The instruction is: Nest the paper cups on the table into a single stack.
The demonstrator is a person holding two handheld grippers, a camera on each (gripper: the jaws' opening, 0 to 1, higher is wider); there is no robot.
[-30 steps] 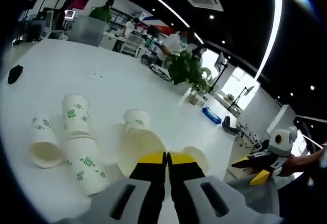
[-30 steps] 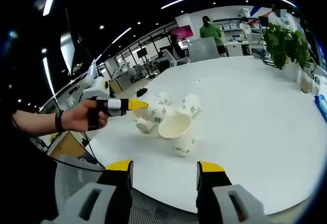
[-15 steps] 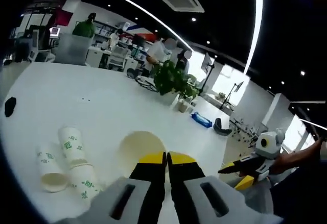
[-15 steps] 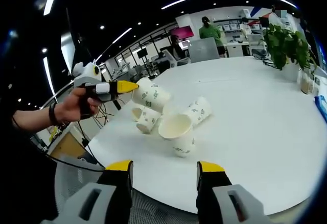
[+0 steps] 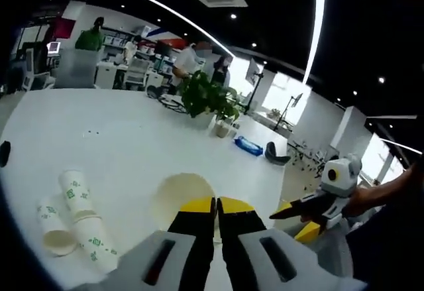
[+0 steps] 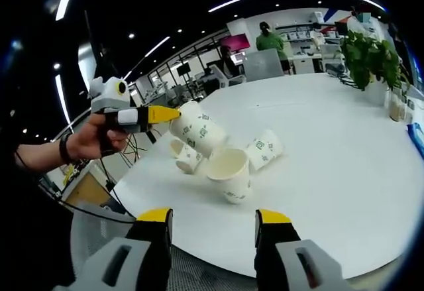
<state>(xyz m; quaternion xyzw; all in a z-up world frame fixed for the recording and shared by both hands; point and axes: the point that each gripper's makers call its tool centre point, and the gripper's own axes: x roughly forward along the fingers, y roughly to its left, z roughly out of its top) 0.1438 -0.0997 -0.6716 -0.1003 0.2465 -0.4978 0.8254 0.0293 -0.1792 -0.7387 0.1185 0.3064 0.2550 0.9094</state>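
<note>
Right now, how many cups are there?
5: one cup in the left gripper, one upright in front, three lying behind. Others may be hidden.

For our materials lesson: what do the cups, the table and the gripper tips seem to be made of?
Held cup: likely matte white paper with green print and a rolled rim, like the upright cup. Table: smooth white top, perhaps laminate; faint sheen. Left gripper tips: yellow, apparently plastic or rubber; right gripper alike.

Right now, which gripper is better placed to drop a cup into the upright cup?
Left. The left gripper is shut on a lifted cup close above the upright cup. The right gripper is open and holds nothing, at the table's near edge.
</note>
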